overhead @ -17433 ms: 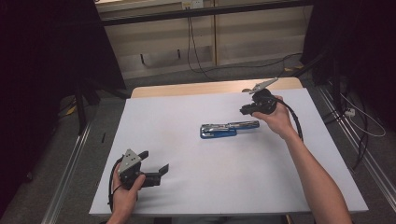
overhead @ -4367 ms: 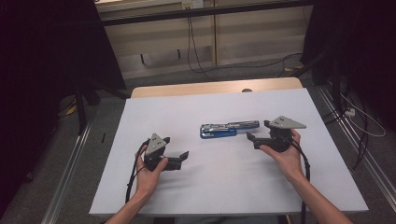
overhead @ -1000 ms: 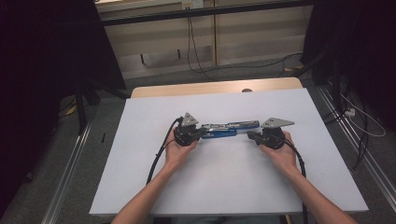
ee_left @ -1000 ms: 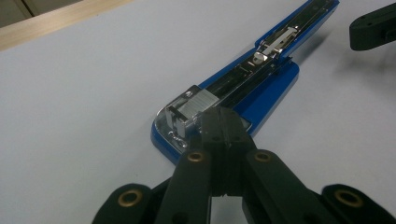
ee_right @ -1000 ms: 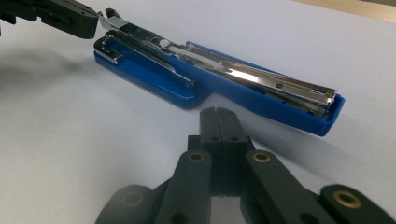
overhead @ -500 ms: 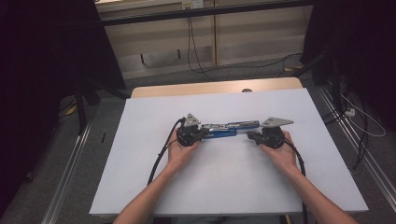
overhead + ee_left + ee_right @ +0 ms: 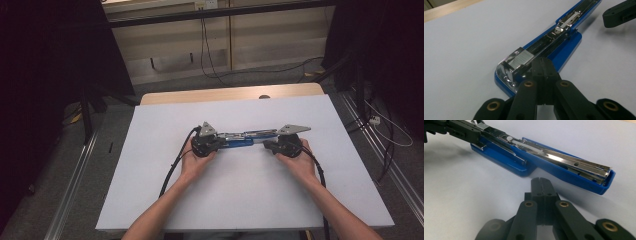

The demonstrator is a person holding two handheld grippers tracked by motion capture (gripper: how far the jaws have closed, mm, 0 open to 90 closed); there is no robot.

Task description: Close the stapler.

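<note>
A blue stapler point(image 7: 246, 138) lies opened out flat across the middle of the white table, its metal magazine facing up. My left gripper point(image 7: 219, 142) is shut at the stapler's left end. In the left gripper view its joined tips point(image 7: 543, 63) rest at the chrome block on the end of the stapler point(image 7: 554, 42), with nothing between them. My right gripper point(image 7: 266, 145) is shut too, just short of the stapler's right half. In the right gripper view its tips point(image 7: 541, 182) stand a little before the blue arm of the stapler point(image 7: 564, 167).
The white tabletop point(image 7: 240, 200) has bare room in front of and behind the stapler. A wooden strip point(image 7: 230, 95) runs along the far edge. Each gripper's black cable trails back toward the near edge. Metal rails and floor cables flank the table.
Both hands have come in from the near part of the table to the stapler's two ends. Over the last second the left gripper has edged slightly toward the stapler; the right has held still.
</note>
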